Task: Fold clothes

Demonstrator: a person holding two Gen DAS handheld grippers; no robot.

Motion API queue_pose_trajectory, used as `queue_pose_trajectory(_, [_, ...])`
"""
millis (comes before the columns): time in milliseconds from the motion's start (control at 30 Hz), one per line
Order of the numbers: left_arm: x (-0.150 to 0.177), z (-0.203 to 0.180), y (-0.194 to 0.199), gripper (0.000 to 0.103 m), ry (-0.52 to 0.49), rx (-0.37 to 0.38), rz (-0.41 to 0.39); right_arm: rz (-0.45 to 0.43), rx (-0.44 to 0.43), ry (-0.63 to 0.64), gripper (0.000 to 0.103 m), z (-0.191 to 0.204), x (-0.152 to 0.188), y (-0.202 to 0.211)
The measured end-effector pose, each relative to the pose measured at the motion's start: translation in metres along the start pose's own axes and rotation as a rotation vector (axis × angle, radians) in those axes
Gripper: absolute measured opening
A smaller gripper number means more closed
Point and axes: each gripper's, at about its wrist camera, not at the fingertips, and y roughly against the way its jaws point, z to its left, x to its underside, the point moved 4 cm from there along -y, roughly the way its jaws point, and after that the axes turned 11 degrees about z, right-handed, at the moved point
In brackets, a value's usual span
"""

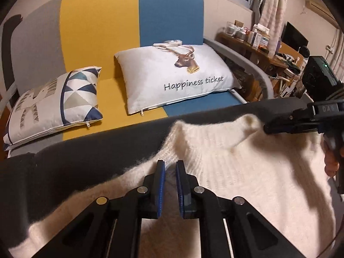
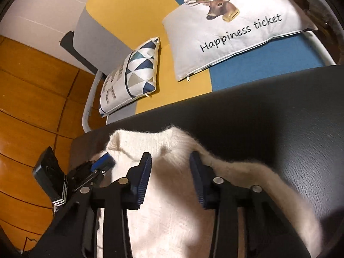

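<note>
A fluffy cream knit sweater [image 1: 236,172] lies spread on a black padded surface [image 1: 86,154]. My left gripper [image 1: 170,168] is at the sweater's near left edge, its blue pads nearly together with a fold of knit pinched between them. In the right wrist view it shows at the garment's left corner as the left gripper [image 2: 103,163]. My right gripper [image 2: 170,161] hovers over the sweater [image 2: 167,204] near its top edge, jaws apart, knit beneath them and the pads not pressing. From the left wrist view the right gripper [image 1: 268,128] points at the raised collar.
Beyond the black surface [image 2: 268,118] stands a yellow, blue and grey sofa with a deer pillow [image 1: 172,75] and a triangle-patterned pillow [image 1: 56,103]. A cluttered wooden desk [image 1: 258,43] is at the right. Wooden floor [image 2: 28,107] lies to the left. A hand [image 1: 331,163] grips the right tool.
</note>
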Motion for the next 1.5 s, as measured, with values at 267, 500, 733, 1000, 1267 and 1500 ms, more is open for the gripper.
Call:
queue_pose_trajectory(267, [-0.007, -0.016, -0.009, 0.011, -0.074, 0.036, -0.002, -0.022, 0.312, 0.389, 0.056, 0.056, 0.033, 0.000])
queue_pose_trajectory(500, [-0.007, 0.006, -0.020, 0.010, 0.045, 0.145, 0.028, -0.077, 0.249, 0.253, 0.013, 0.013, 0.033, -0.010])
queue_pose_trajectory(733, [0.023, 0.073, 0.064, 0.010, 0.265, 0.282, -0.075, -0.083, 0.237, 0.217, 0.025, 0.022, 0.049, 0.011])
queue_pose_trajectory(1000, [0.168, 0.194, 0.149, 0.010, 0.468, 0.020, -0.061, -0.015, 0.122, 0.395, 0.039, 0.122, 0.126, -0.018])
queue_pose_trajectory(1267, [0.261, 0.259, 0.174, 0.011, 0.597, -0.281, 0.036, 0.068, 0.084, 0.494, 0.039, 0.206, 0.167, -0.089])
queue_pose_trajectory(1500, [0.305, 0.280, 0.187, 0.013, 0.739, -0.277, -0.020, 0.014, 0.290, 0.469, 0.060, 0.234, 0.170, -0.143])
